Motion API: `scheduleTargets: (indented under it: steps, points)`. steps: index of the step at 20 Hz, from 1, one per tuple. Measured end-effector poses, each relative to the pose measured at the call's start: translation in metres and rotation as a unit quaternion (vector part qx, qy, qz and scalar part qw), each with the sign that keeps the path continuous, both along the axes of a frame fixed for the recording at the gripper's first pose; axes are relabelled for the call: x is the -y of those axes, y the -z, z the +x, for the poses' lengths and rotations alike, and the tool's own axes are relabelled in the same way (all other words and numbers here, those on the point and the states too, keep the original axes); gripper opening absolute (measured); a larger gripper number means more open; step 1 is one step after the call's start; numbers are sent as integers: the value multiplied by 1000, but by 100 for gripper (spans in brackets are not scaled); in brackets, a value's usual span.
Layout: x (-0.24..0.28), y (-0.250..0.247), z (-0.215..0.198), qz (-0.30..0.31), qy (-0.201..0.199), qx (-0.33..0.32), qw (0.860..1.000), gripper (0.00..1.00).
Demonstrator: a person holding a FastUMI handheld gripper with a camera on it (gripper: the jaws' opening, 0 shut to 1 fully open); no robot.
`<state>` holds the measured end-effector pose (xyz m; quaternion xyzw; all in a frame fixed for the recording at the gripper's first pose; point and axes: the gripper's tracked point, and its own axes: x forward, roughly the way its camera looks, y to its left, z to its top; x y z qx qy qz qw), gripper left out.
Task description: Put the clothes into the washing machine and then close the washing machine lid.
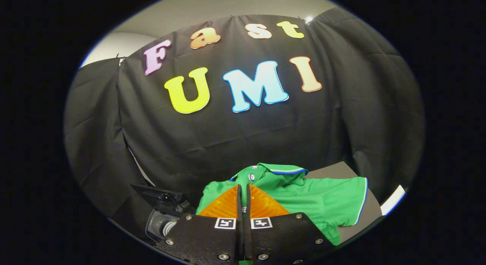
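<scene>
One green polo shirt (303,196) lies spread on a grey worktop (334,170) in the lower middle of the frame, its collar with white and blue trim turned toward the black cloth wall (243,136) behind it. A short sleeve with a blue and white edge reaches out to the lower right. The gripper (243,198) sits at the bottom centre, its two fingers drawn together with just a thin slit between them, their tips lying over the shirt's buttoned placket. Whether any cloth is pinched in that slit cannot be told. At the lower left, beside the gripper's body, part of the washing machine (163,215) shows: a dark lid raised at an angle above a grey rounded opening.
</scene>
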<state>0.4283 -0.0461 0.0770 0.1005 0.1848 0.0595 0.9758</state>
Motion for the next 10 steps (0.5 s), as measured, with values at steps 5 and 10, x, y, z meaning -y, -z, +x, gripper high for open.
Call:
scheduleTargets:
  steps: [5,10]
  points:
    - [-43,-18,-8,-4,-21,25,999,0]
    - [-92,-31,-9,-3,-46,37,998,0]
